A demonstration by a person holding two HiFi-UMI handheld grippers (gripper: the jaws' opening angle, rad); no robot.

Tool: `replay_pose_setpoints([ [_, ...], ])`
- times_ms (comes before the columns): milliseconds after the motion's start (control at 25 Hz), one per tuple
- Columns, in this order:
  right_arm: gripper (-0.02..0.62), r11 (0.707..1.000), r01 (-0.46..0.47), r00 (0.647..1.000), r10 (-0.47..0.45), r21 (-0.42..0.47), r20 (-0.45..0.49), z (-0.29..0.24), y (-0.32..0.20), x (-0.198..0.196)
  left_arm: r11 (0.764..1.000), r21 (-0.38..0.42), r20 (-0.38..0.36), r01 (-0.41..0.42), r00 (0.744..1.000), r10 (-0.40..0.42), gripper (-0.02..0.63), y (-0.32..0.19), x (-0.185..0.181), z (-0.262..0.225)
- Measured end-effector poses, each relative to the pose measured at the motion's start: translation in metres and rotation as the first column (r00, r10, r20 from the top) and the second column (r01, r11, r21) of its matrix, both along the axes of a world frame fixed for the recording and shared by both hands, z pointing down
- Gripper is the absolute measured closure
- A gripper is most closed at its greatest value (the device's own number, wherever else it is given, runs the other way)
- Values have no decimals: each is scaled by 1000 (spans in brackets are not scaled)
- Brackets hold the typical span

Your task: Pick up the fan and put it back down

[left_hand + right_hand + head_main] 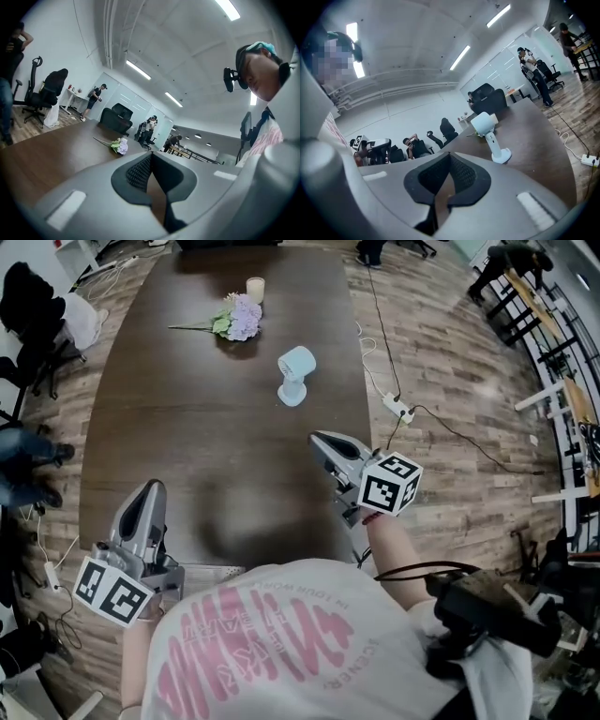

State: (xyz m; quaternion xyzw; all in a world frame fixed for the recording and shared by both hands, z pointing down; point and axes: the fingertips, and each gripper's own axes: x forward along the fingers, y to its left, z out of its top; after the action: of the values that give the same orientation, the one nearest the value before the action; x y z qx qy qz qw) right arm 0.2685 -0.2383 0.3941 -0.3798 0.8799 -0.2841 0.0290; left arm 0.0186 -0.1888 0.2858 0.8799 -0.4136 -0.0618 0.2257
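Left claw (150,487) and right claw (320,439), both pressed together and empty, sit by the table's (187,390) near edge, well apart from the upright fan (295,373) mid-table; no grasp seems begun.

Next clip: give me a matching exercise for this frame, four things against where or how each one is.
1 fan
2 flowers
3 cream cup
4 right gripper

A lying flat on the table
B shut, empty, by the table's right edge
C upright, mid-table
D beyond the flowers, at the far end

Pairs: 1-C, 2-A, 3-D, 4-B
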Motion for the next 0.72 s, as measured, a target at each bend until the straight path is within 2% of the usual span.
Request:
replay_pose_setpoints([
  [320,589,997,-22,997,27,74,-74,16,-48,23,995,-49,53,91,995,-88,586,7,1,15],
  [400,512,996,-32,994,41,86,-105,21,-63,26,991,-65,67,114,992,-110,586,9,-2,18],
  [720,400,995,-30,975,49,93,-216,49,-109,22,980,-100,99,173,982,-163,586,15,-10,26],
])
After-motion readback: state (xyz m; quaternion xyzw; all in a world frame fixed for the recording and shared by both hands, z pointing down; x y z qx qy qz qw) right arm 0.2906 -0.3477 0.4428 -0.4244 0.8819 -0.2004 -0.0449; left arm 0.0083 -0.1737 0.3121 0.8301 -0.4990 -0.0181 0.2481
